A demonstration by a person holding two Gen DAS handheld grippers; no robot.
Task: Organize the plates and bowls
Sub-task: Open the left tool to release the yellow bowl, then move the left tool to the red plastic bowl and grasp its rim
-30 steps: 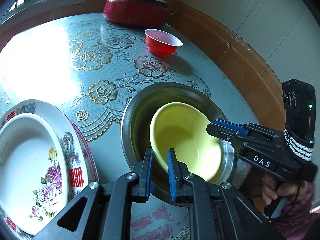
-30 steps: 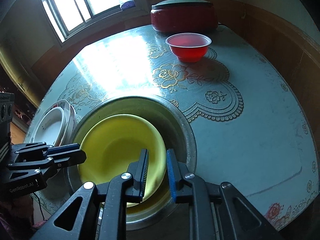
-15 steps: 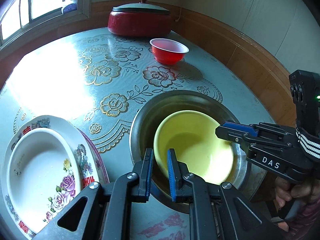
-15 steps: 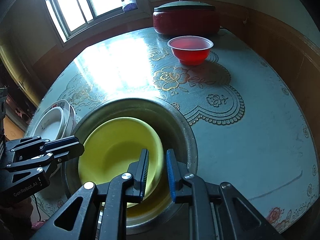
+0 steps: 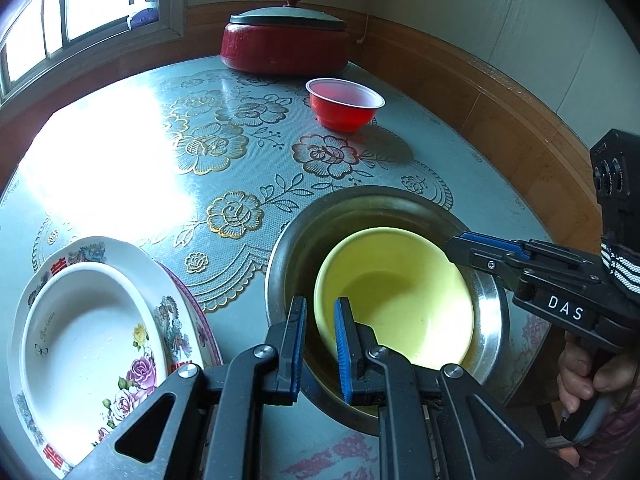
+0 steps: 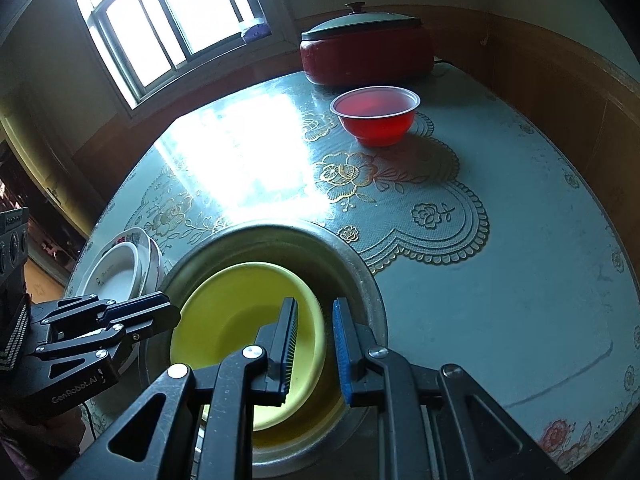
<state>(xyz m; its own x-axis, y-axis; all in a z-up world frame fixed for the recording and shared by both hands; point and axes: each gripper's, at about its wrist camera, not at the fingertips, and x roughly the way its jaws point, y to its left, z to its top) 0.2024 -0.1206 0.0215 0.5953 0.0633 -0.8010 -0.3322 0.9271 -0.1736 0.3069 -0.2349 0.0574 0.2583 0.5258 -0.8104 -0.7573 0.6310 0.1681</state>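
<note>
A yellow bowl (image 5: pixel 392 300) (image 6: pixel 240 312) sits tilted inside a wide metal basin (image 5: pixel 304 232) (image 6: pixel 360 272) at the near edge of the round table. My left gripper (image 5: pixel 320 336) is shut on the bowl's left rim, which runs between its blue pads. My right gripper (image 6: pixel 314 344) is shut on the opposite rim. Each gripper shows in the other's view, tip at the bowl's edge: the right gripper (image 5: pixel 452 246) and the left gripper (image 6: pixel 172 316). Left of the basin lies a stack of flowered plates with a white dish (image 5: pixel 80 340) (image 6: pixel 120 272) on top.
A red plastic bowl (image 5: pixel 344 106) (image 6: pixel 376 120) stands farther back on the flowered tablecloth (image 6: pixel 500 300). Behind it a red pot with a grey lid (image 5: pixel 284 44) (image 6: pixel 364 52) sits against the wood-panelled wall. A person's hand (image 5: pixel 580 372) holds the right gripper's handle.
Both views have tipped up a little, so more of the far wall and window shows. The yellow bowl stays between both pairs of fingers inside the basin.
</note>
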